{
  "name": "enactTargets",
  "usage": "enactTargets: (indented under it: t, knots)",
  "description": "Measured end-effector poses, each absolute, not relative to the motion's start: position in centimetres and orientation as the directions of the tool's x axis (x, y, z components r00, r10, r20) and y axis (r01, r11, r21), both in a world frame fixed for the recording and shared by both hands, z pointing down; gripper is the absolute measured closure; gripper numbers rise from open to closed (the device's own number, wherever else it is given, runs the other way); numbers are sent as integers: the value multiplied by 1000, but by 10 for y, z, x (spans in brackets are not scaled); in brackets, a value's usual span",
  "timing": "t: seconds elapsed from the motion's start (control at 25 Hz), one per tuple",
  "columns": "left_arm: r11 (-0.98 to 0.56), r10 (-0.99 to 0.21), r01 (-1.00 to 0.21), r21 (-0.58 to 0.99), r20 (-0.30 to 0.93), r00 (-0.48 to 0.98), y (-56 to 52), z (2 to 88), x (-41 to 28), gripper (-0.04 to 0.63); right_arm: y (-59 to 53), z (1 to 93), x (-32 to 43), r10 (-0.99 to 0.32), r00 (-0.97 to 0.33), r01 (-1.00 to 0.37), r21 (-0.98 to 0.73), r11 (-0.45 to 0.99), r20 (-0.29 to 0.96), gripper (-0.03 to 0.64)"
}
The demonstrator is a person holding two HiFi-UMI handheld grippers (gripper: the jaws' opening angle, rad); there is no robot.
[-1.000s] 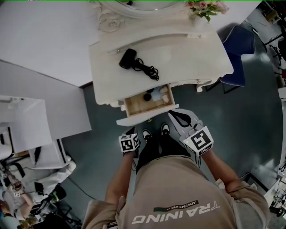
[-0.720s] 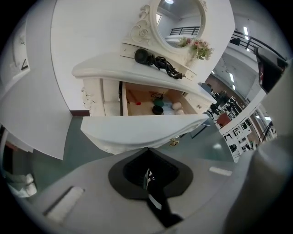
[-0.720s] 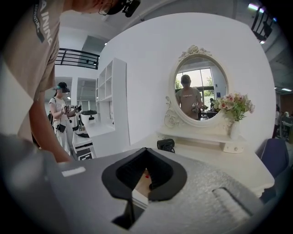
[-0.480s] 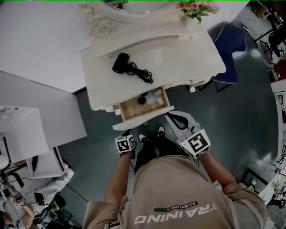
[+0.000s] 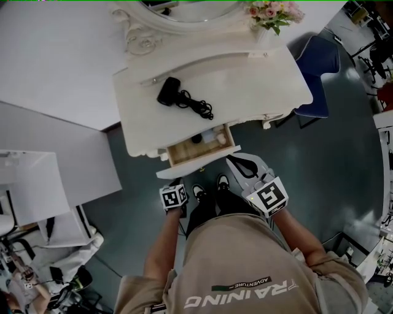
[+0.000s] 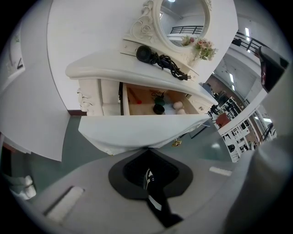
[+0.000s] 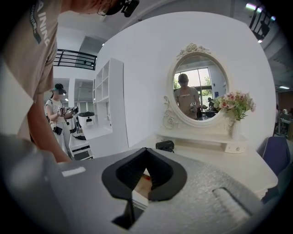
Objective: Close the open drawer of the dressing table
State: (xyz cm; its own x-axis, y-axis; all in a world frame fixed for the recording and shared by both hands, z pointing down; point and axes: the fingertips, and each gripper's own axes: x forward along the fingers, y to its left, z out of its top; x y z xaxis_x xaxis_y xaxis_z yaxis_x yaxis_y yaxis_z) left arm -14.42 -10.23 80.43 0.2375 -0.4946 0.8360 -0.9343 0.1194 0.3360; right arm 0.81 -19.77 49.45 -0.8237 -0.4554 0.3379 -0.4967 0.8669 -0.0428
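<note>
The white dressing table [image 5: 245, 80] has its drawer [image 5: 199, 149] open, showing a wooden floor, a dark jar [image 6: 159, 109] and pale bottles. The drawer's white front [image 6: 142, 130] fills the middle of the left gripper view. My left gripper [image 6: 147, 149] is shut with its tip right at the lower edge of that front; in the head view the left gripper [image 5: 177, 184] sits just below the front's left part. My right gripper [image 5: 232, 160] is shut and empty beside the front's right end. The right gripper view looks over its tip [image 7: 145, 149] across the tabletop.
A black hairdryer [image 5: 177, 93] with its cord lies on the tabletop. An oval mirror [image 7: 200, 89] and a vase of flowers [image 5: 273, 13] stand at the back. A blue chair [image 5: 319, 64] stands to the table's right, white cabinets [image 5: 37, 184] to the left. My feet [image 5: 210, 185] are under the drawer.
The head view has shifted slightly. The drawer shows a little less of its inside than a second ago. Both grippers stay close to the drawer front.
</note>
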Motion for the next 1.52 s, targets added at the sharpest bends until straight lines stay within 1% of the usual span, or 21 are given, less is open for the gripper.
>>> enactTargets:
  t: [0.16, 1.04, 1.52]
  knots:
    - [110, -490, -937, 332, 838, 239, -114, 804, -149, 577, -206, 494, 4, -460, -827, -509, -81, 857, 323, 615]
    - [143, -491, -932, 333, 842, 226, -187, 801, -183, 577, -256, 497, 7, -498, -784, -554, -55, 831, 371, 615]
    - [176, -520, -920, 351, 827, 216, -224, 799, -201, 577, -273, 507, -2, -475, -782, -545, -73, 835, 404, 615]
